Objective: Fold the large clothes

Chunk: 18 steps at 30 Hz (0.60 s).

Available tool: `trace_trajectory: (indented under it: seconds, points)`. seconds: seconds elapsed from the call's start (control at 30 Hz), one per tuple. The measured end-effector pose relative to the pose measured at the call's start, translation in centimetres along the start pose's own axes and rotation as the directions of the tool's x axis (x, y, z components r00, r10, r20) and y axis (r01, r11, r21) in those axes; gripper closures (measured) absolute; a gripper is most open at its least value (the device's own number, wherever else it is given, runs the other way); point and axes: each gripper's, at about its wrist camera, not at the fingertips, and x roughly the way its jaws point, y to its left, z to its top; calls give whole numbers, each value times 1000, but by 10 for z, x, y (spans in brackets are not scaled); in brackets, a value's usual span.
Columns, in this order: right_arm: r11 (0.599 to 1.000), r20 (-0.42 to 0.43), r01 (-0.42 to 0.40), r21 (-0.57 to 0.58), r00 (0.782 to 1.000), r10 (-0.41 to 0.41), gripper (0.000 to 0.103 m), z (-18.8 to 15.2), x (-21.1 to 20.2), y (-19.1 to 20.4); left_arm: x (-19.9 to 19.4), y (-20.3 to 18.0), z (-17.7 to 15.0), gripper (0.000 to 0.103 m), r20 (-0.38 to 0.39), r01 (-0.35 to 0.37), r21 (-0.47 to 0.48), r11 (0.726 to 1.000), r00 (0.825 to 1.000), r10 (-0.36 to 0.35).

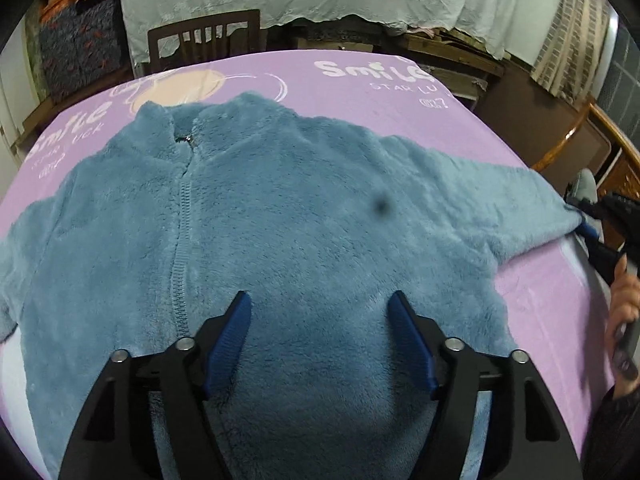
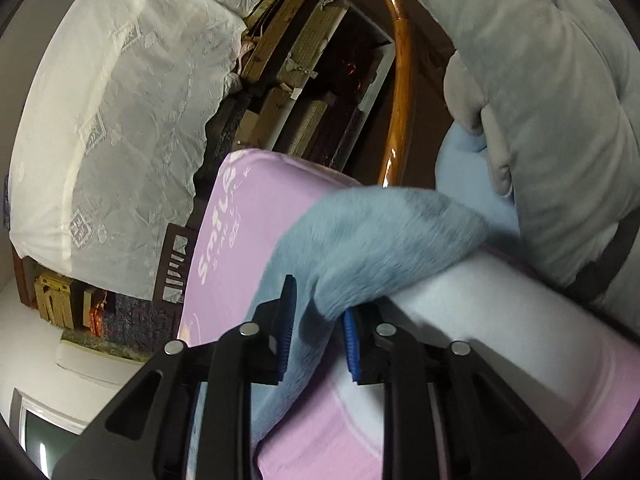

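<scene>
The pink sheet (image 1: 360, 68) carries white "Smile" lettering at its far right and again at its far left, each with smaller lines beneath that seem to read "STAR LUCK" and a blurred number.

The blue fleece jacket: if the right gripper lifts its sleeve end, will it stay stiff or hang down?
The blue fleece jacket will probably hang limp: its sleeve already drapes softly at the right gripper. The thick pile suggests some bulk, so folds may spring open. The fuzzy surface likely grips the ribbed fingers well.
</scene>
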Motion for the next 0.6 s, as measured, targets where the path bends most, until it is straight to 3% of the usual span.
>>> trace_trajectory:
  seconds: [0.17,0.23,0.3,0.43,0.6]
  points:
    - [996,26,-44,78,999,43,83,21,-5,-20,-2,5,1,24,-7,17,-15,1000,1000,-18]
    - [996,40,-42,79,998,39,93,25,-8,-23,-9,16,4,25,0,29,-49,998,1000,-29]
    - [998,49,-48,51,998,46,94,28,-11,-19,-23,32,12,25,36,7,-82,997,999,-4]
    - [991,106,4,-131,994,10,96,17,-24,16,-39,64,21,25,60,-51,-131,990,996,60]
    - [956,94,5,-293,995,23,96,-8,-31,60,-24,96,8,25,-52,-109,-150,983,993,102]
